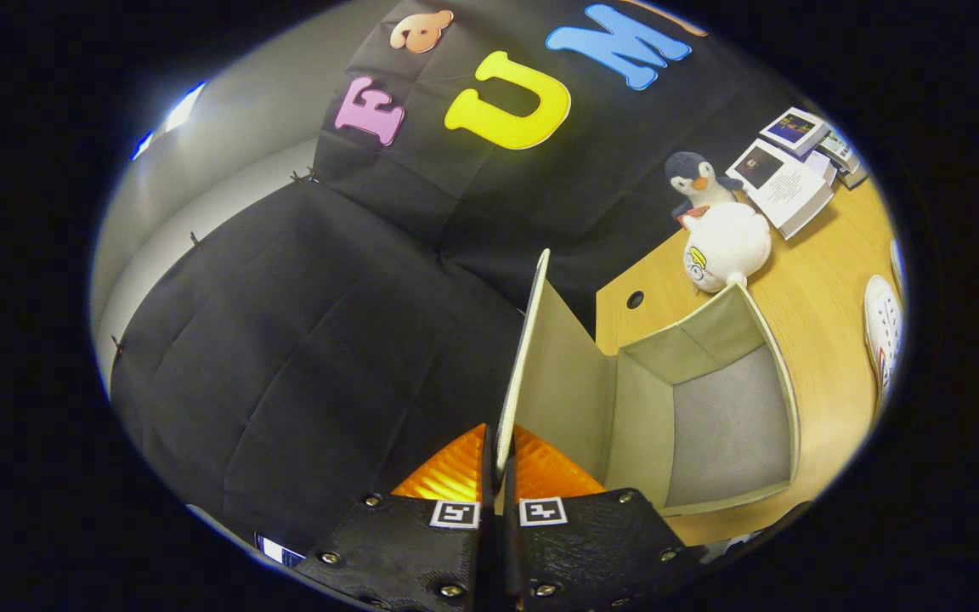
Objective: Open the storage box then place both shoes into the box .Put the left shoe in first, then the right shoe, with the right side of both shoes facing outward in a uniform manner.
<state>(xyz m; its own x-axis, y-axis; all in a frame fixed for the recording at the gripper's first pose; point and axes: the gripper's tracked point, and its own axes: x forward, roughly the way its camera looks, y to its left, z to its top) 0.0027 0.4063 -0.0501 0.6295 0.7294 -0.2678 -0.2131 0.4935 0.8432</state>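
Observation:
My gripper [498, 476] is shut on the lid [532, 374] of the beige storage box [783, 382], with both orange fingers [455, 467] pressing its thin edge. The lid stands raised and runs straight ahead from the fingers. Beside it the box lies open, showing its grey felt inside. A white shoe [883, 327] lies on the wooden table [821, 289] beyond the box's far side, partly cut off. A sliver of another white shoe [897, 259] shows just past it.
A penguin plush [698, 183] and a round white plush [727, 246] sit on the table behind the box. Booklets and small boxes [787, 187] lie farther back. The table has a round cable hole [635, 299]. Black cloth walls close in the booth.

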